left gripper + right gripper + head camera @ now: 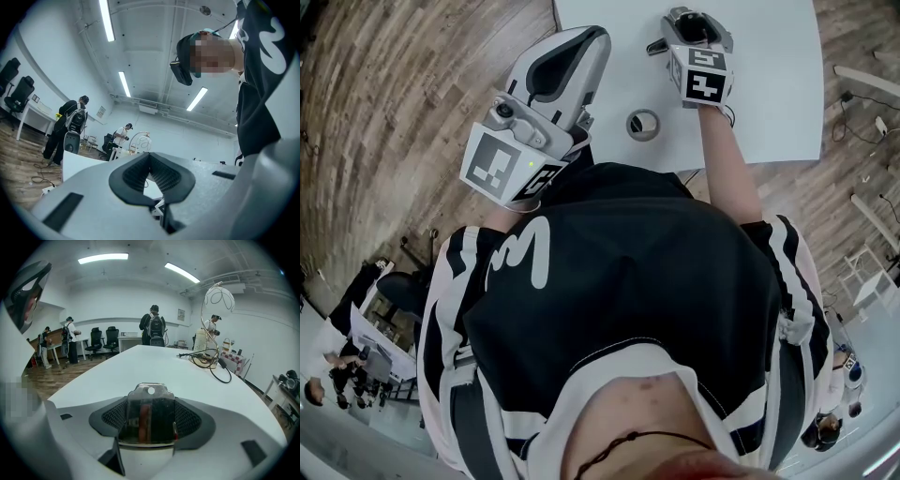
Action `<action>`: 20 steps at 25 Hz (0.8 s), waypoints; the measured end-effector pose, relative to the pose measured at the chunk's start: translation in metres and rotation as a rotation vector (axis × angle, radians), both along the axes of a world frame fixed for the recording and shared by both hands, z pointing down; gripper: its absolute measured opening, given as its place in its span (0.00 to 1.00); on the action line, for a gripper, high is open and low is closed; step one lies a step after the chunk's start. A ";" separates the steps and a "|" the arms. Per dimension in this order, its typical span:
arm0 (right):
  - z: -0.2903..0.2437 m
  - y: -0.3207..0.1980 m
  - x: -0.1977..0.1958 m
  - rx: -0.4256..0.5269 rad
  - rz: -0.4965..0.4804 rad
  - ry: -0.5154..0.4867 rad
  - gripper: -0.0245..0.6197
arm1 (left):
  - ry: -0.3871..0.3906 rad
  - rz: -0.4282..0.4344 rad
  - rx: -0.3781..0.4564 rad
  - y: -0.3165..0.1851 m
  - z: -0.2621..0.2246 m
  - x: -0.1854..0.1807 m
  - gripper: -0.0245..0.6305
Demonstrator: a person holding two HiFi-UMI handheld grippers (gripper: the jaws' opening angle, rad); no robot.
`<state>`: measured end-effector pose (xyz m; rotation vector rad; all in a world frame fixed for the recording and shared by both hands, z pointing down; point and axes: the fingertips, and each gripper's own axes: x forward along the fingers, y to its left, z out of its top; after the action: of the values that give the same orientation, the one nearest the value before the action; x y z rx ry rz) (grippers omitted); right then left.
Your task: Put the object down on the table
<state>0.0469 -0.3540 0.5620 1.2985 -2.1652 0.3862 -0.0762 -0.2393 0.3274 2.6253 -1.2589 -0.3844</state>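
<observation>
Holding a shiny flat metal tab (151, 414) clamped in the right tongs (692, 28), we should lower it flat onto the white desk (140, 364); the left tongs (150, 161) are together, empty.

- Cool, even white light fills all three views, thrown by ceiling strip lights (107, 21) high above the worktop (769, 84).
- The worktop's white surface is bright, close to washed out in the head view, and the shadows on it are faint and soft-edged.
- Fisheye bending is strong: the floorboards (394, 84) beside the worktop curve (both gripper views end in a dark round vignette).
- Above the worktop's near edge, the shiny metal piece (157, 420) clamped in the right tool (149, 399) carries dim, smeared reflections.
- The worktop's far end is sharp, while the tool body nearest the lens is soft.
</observation>
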 end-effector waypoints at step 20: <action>0.005 -0.004 0.001 -0.019 -0.003 0.023 0.49 | 0.001 0.014 -0.007 0.000 0.002 0.002 0.04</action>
<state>0.0481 -0.3584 0.5667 1.2832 -2.1394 0.3882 -0.0741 -0.2391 0.3292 2.6267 -1.2379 -0.3791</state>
